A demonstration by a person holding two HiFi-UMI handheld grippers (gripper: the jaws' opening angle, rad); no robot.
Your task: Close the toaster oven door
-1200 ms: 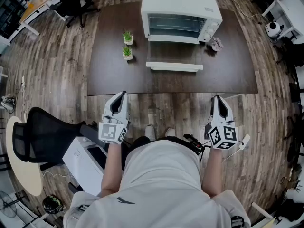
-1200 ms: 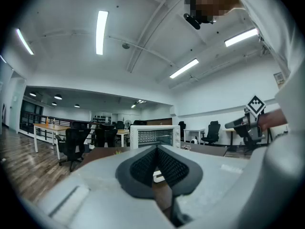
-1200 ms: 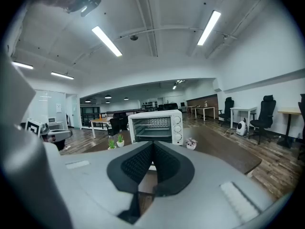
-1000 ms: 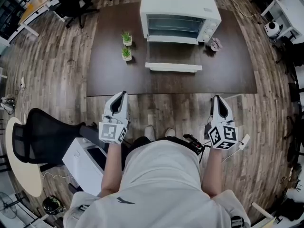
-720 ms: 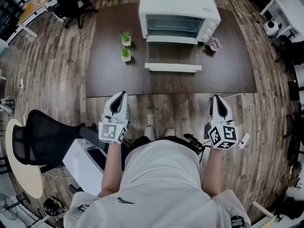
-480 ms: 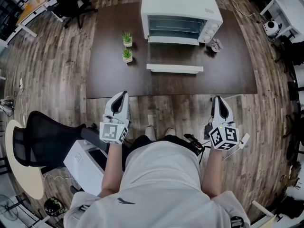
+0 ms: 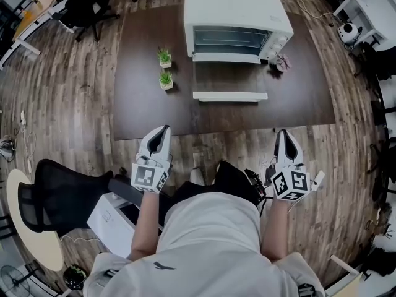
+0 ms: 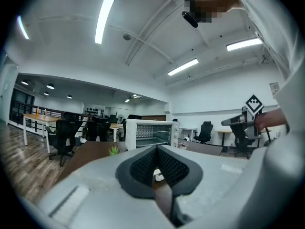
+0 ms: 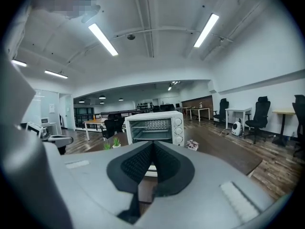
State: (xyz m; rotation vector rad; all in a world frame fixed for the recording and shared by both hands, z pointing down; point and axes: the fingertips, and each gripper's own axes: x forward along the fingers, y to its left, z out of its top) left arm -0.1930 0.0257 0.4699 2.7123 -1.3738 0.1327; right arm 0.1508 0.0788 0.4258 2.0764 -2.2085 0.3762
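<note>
Over the floor, just short of the table (image 7: 142, 110): left gripper (image 7: 159, 132) and right gripper (image 7: 286, 135), both closed tight, nothing between the jaws. Further out, at the table's far side: toaster oven (image 7: 238, 17), door (image 7: 230, 95) dropped flat, fully open, well apart from both grippers. Left of the door: two small potted plants (image 7: 164, 57).

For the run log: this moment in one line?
door: open | left gripper: shut, empty | right gripper: shut, empty | both far from oven
</note>
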